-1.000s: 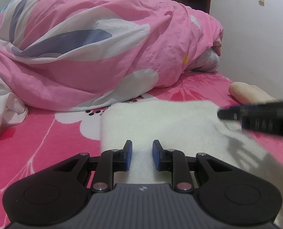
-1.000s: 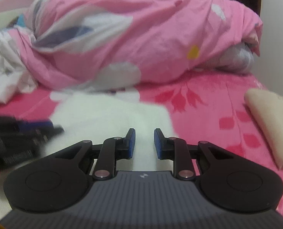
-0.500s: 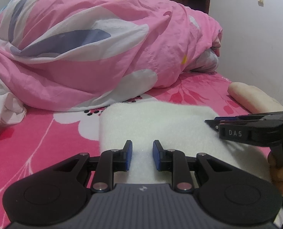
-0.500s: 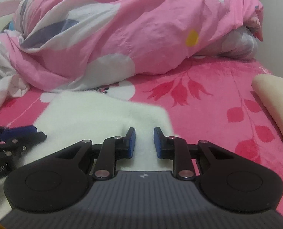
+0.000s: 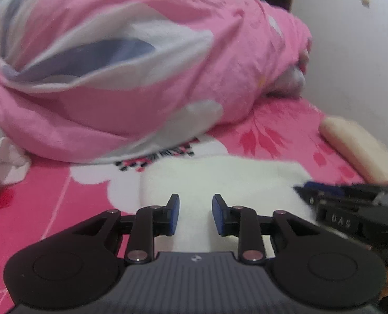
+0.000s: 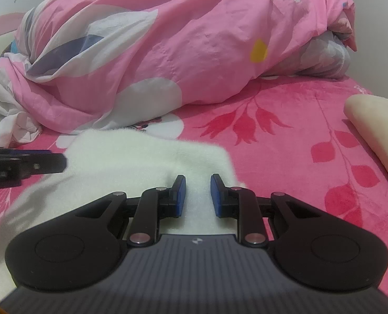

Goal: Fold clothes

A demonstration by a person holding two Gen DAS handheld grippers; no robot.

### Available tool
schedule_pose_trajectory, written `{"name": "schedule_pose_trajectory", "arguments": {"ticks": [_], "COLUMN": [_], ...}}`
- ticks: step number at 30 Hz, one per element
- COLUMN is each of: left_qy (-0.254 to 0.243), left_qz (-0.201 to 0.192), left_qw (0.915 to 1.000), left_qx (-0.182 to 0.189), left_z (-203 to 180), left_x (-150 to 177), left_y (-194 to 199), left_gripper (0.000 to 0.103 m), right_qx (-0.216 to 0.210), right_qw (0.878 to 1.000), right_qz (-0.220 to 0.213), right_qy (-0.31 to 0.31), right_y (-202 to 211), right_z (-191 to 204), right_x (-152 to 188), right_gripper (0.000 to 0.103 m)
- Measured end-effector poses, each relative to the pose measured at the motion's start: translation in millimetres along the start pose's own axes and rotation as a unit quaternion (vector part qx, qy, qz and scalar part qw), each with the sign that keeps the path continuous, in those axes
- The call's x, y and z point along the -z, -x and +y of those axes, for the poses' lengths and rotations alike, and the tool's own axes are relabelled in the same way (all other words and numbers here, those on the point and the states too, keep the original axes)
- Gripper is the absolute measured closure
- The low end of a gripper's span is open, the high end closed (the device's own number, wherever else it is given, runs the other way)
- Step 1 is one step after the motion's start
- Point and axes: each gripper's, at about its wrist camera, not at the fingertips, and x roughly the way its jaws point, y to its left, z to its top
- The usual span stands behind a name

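A fluffy white fleece cloth [image 6: 146, 154], napped and matt, is laid on a plush pink floral bed cover [image 6: 285, 141] of soft, short pile. Behind it, a crumpled pink printed cotton duvet [image 6: 167, 47], smooth-woven and creased, is seen. A folded cream towel [image 6: 377, 130] is shown with a soft matt surface. The left gripper [image 5: 195, 214] and right gripper [image 6: 197, 195] are formed of matt black plastic, with blue rubbery pads and small shiny metal pivot pins.

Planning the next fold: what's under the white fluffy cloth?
The white fluffy cloth lies flat on the pink floral bedsheet, which shows all around it. Whatever sits directly beneath the cloth is covered.
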Motion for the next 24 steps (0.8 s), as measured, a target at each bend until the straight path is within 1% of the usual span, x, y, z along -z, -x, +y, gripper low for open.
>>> {"name": "schedule_pose_trajectory", "arguments": {"ticks": [4,8,13,24], "left_qy": [-0.024,-0.012,-0.015,-0.015], "left_qz": [0.017,0.020,0.017,0.012], "left_qw": [0.9996,0.9997,0.9997,0.9998], "left_qx": [0.000,0.007,0.003,0.001], "left_z": [-9,-5,-6,-7], "left_x": [5,6,8,10], "left_y": [-14,-15,-15,-16], "left_gripper": [0.072,0.072,0.072,0.072], "right_qx": [0.000,0.000,0.007,0.005], "right_qw": [1.000,1.000,1.000,1.000], "right_qz": [-0.001,-0.002,-0.003,-0.005], "right_qy": [0.000,0.000,0.008,0.004], "right_y": [0,0,0,0], "right_z": [0,0,4,3], "right_x": [1,1,1,1], "right_gripper": [0.083,0.083,0.083,0.083]}}
